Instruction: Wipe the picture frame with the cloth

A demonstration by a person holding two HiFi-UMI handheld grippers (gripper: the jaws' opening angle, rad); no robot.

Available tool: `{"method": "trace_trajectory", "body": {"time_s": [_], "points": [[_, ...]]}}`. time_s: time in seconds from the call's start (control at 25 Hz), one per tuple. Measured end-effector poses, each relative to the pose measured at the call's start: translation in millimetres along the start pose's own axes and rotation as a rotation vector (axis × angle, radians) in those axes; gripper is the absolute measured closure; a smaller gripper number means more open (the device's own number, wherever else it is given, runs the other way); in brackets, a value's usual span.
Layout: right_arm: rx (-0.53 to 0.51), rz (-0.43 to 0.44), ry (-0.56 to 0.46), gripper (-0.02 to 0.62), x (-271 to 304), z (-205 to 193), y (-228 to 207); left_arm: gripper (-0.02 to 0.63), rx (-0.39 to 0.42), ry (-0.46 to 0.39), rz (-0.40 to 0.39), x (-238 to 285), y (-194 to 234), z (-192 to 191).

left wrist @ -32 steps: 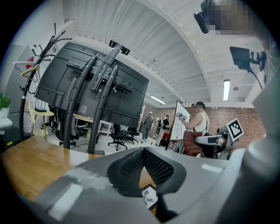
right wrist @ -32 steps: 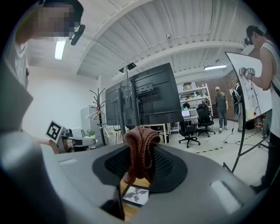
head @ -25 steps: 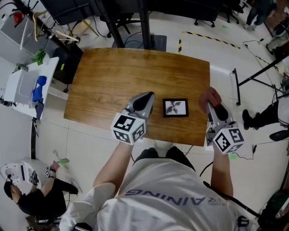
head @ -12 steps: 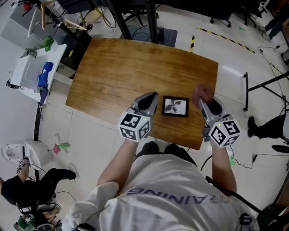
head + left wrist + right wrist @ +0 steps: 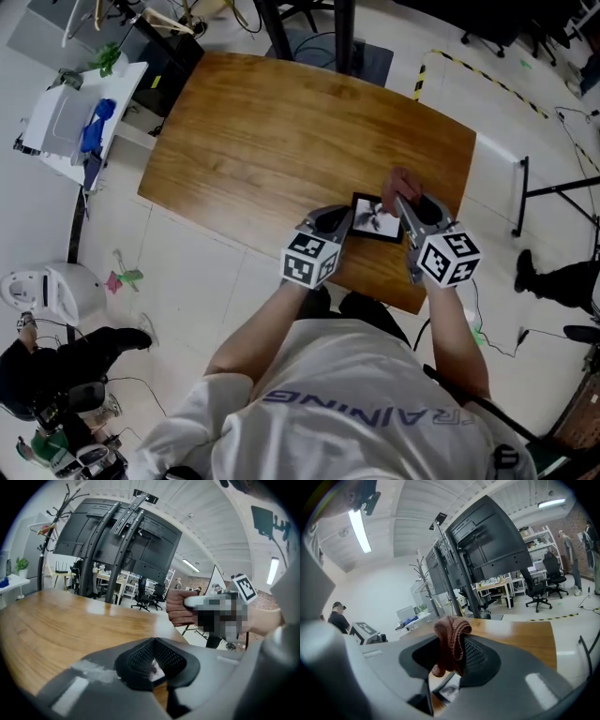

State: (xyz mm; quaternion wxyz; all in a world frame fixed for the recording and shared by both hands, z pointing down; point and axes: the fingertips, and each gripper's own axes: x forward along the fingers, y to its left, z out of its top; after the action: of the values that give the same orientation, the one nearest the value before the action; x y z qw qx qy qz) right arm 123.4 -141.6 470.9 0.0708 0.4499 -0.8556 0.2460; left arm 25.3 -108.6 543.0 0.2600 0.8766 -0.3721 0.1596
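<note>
A small black picture frame (image 5: pixel 377 221) with a grey print lies flat near the front edge of the wooden table (image 5: pixel 272 122). My left gripper (image 5: pixel 341 218) is shut, its tips at the frame's left edge. A sliver of the frame (image 5: pixel 153 668) shows under the closed pads in the left gripper view. My right gripper (image 5: pixel 404 200) is shut on a reddish-brown knitted cloth (image 5: pixel 401 180), which hangs from its tips over the frame's right side. In the right gripper view the cloth (image 5: pixel 451 639) droops above the frame (image 5: pixel 451 689).
A white cart (image 5: pixel 66 127) with a blue item stands left of the table. A person (image 5: pixel 37 375) crouches on the floor at lower left. A black monitor stand (image 5: pixel 487 545) rises behind the table's far edge. The table's front edge runs just below the frame.
Both grippers have closed in on the frame: the left moved right to its left edge, the right brought the cloth leftward over its right side.
</note>
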Motion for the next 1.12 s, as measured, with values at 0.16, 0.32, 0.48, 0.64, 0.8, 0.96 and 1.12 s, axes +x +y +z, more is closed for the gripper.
{"method": "trace_trajectory", "body": {"time_s": [0.16, 0.32, 0.48, 0.64, 0.8, 0.96, 1.12], "points": [[0.023, 0.017, 0.057, 0.476, 20, -19, 4, 0.603, -0.032, 0.066, 0.007, 13, -3, -37], [0.033, 0.030, 0.097, 0.476, 35, -36, 4, 0.603, -0.060, 0.134, 0.005, 21, -3, -67], [0.055, 0.040, 0.139, 0.476, 53, -57, 0, 0.603, -0.096, 0.192, 0.004, 28, 2, -90], [0.090, 0.063, 0.216, 0.476, 73, -83, 4, 0.603, -0.117, 0.243, -0.015, 32, -1, -106], [0.135, 0.071, 0.322, 0.476, 89, -113, 7, 0.603, -0.098, 0.276, -0.033, 40, -4, -116], [0.181, 0.058, 0.381, 0.476, 94, -129, 7, 0.603, -0.092, 0.286, -0.037, 44, -4, -119], [0.191, 0.041, 0.402, 0.476, 97, -136, 4, 0.603, -0.095, 0.281, -0.040, 45, -5, -116]]}}
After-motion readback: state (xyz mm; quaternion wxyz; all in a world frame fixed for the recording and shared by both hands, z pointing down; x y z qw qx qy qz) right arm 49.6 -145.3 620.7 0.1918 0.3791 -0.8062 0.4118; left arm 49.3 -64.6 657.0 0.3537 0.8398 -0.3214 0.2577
